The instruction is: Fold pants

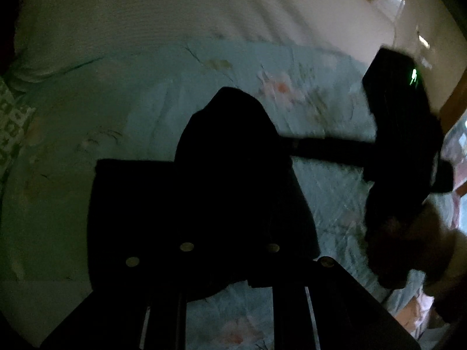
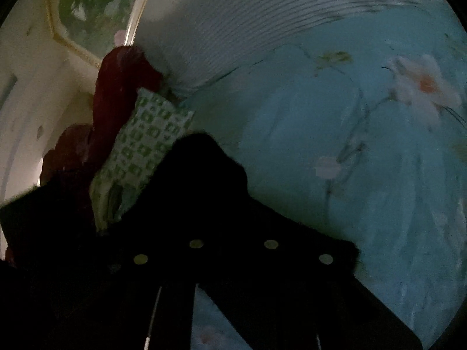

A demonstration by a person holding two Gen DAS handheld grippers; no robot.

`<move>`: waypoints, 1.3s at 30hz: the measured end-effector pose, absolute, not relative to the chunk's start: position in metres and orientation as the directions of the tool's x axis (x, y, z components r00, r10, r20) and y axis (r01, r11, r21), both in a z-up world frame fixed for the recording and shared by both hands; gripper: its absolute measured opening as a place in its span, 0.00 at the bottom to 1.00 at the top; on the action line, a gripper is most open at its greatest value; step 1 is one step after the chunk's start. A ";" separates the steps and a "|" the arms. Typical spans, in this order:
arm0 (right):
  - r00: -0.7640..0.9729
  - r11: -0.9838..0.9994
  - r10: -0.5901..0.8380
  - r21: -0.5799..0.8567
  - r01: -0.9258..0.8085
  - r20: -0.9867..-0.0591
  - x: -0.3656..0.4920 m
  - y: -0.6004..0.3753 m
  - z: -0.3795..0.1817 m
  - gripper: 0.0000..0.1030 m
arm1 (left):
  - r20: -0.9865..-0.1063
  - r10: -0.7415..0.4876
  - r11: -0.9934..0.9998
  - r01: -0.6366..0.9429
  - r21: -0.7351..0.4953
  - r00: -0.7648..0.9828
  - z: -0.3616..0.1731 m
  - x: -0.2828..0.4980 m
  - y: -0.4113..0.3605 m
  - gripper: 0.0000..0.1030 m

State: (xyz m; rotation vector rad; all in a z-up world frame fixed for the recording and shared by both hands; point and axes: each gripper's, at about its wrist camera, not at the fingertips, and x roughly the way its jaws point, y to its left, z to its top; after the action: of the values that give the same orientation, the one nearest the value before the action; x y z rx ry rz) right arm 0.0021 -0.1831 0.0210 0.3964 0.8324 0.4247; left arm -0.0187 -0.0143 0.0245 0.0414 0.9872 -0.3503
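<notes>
The pants (image 1: 163, 210) are black and hang over a light blue floral bedsheet (image 1: 87, 134). In the left wrist view a bunch of the black cloth stands up between my left gripper (image 1: 230, 233) fingers, which are shut on it. A taut band of cloth runs right to my right gripper (image 1: 405, 134), seen as a dark blurred shape held by a hand. In the right wrist view the black pants (image 2: 262, 248) bunch up between my right gripper (image 2: 233, 233) fingers, which are shut on them. The dark fingers blend with the cloth.
A white ribbed cover (image 1: 163, 14) lies at the far side of the bed (image 2: 379, 175). A green and white patterned pillow (image 2: 146, 143) and a dark red object (image 2: 119, 93) sit at the left. A framed picture (image 2: 93, 3) hangs on the wall.
</notes>
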 end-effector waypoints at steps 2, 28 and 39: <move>0.618 0.842 0.497 0.510 -0.175 -0.609 -0.001 -0.193 0.022 0.11 | -0.829 -0.266 0.939 0.327 -0.108 0.491 0.017 -0.019 -0.023 0.14; 0.711 0.825 0.292 0.544 0.152 -0.640 -0.070 -0.223 0.024 0.76 | -0.816 -0.385 0.884 0.426 -0.192 0.431 0.037 -0.059 0.004 0.60; 0.710 0.883 0.172 0.427 0.198 -0.684 -0.065 -0.174 0.044 0.94 | -0.815 -0.355 0.935 0.188 -0.301 0.457 0.038 -0.030 0.098 0.68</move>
State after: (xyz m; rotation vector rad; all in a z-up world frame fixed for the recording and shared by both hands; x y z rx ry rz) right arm -0.0649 -0.1735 0.0436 0.5025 0.7907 -0.0151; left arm -0.0296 0.0976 0.0382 -0.1772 1.0444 -0.3369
